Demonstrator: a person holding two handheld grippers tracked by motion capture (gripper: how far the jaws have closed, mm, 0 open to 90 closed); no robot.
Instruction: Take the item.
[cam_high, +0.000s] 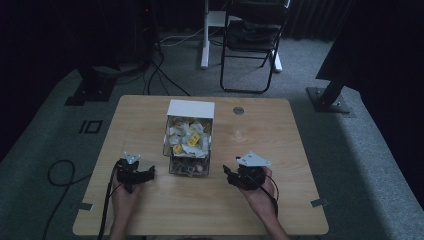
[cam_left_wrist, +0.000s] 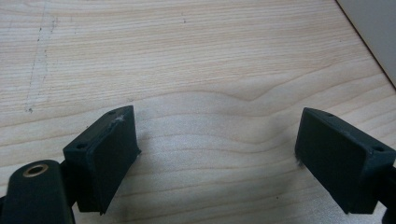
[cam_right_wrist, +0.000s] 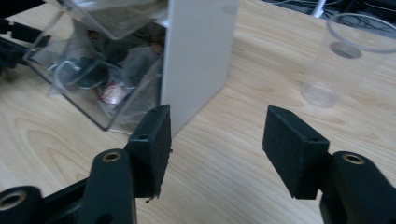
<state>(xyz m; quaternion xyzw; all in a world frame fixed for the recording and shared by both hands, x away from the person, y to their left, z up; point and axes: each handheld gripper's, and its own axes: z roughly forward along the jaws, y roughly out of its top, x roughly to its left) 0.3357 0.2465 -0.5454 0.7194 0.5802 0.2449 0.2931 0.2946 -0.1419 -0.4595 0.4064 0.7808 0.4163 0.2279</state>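
While both grippers rest low on the wooden table (cam_high: 150, 210), each held in one of the person's hands, nothing sits between either pair of jaws. The left gripper (cam_high: 135, 174) lies near the table's left side, its jaws spread wide over bare wood in the left gripper view (cam_left_wrist: 215, 140). The right gripper (cam_high: 239, 177) sits at the right, jaws likewise wide apart with only tabletop between them (cam_right_wrist: 217, 140).

Between the two grippers, toward the middle of the table, stands a clear two-tier dispenser box (cam_high: 189, 140) with a white back panel (cam_high: 190, 108). Its upper bin holds a heap of small white and yellow packets (cam_high: 187, 136); the lower bin (cam_high: 187, 167) holds darker sachets that are hard to make out from above. In the right gripper view the box's white side wall (cam_right_wrist: 198, 56) stands just ahead of the left-hand jaw, and the lower clear compartment (cam_right_wrist: 93, 79) shows dark wrapped items, blurred and not readable.

A clear plastic cup (cam_high: 239, 122) stands upright right of the box, well apart from it; in the right gripper view (cam_right_wrist: 348, 60) its rim is cut off at the top edge.

Beyond the table, a black folding chair (cam_high: 252, 40), a white desk leg (cam_high: 205, 35) and cables on the carpet lie in dim light.
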